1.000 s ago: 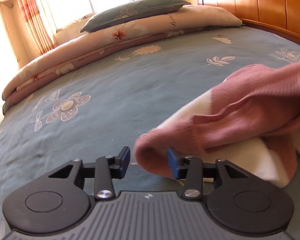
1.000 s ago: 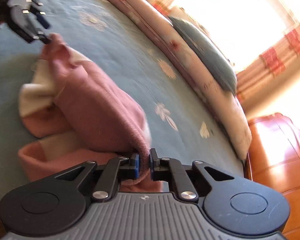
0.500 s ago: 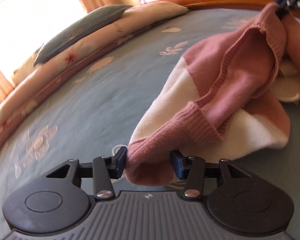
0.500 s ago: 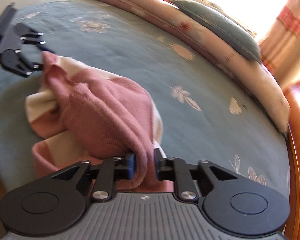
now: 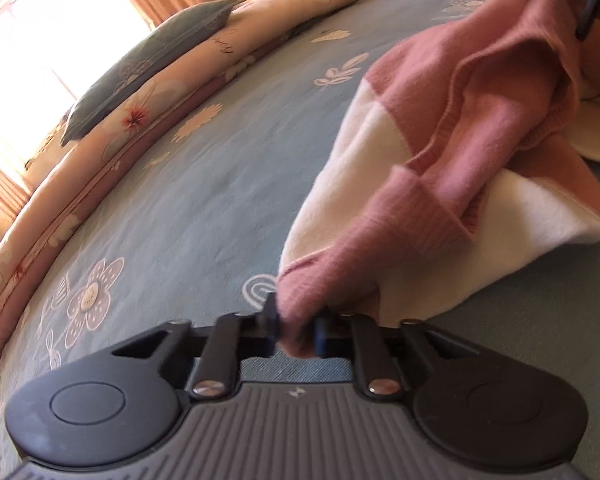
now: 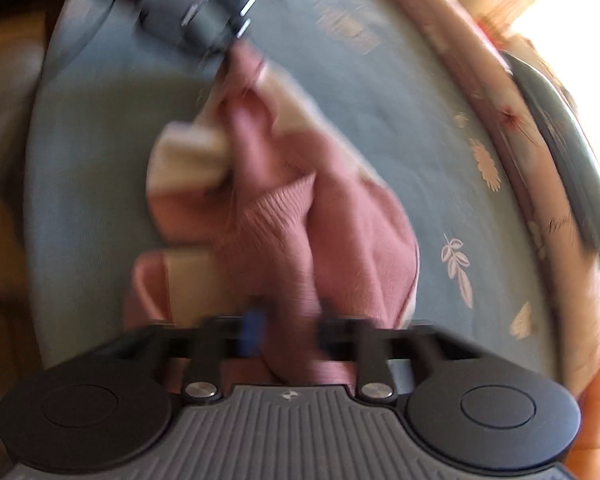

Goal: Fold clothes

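With the left gripper (image 5: 296,330) pinching one ribbed pink edge of the pink-and-cream sweater (image 5: 460,152) bunched on the blue bedspread (image 5: 188,184) and the right gripper (image 6: 288,330) pinching another, draw them apart evenly until the knit hangs flat.

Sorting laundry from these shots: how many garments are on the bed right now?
1. A pink and cream sweater lies bunched on the blue bedspread, one end in the left gripper, another in the right gripper. Its folds could hide something smaller.
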